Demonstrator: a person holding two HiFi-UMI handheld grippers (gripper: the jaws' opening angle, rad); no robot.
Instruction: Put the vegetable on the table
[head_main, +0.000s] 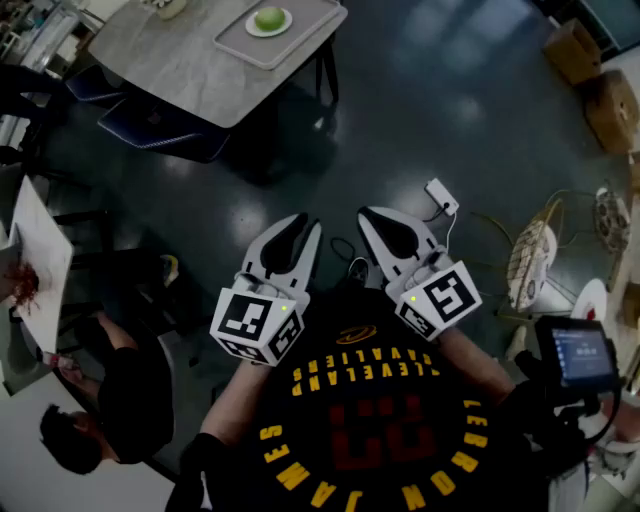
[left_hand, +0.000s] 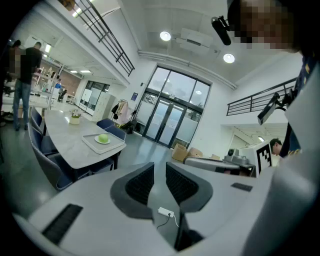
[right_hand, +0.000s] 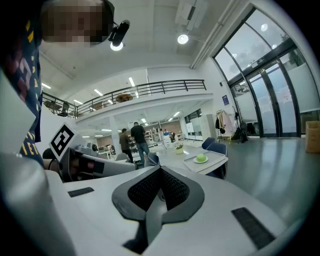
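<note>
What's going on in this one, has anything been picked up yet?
A person stands on the dark floor, well back from the table, with a hand-held gripper in each hand. The left hand-held gripper has its jaws slightly apart and the right hand-held gripper has its jaws together; both are empty. A round green vegetable sits on a plate in a tray on that table, untouched.

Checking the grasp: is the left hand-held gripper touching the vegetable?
Apart. Head view shows open floor between the left hand-held gripper and the vegetable.
</note>
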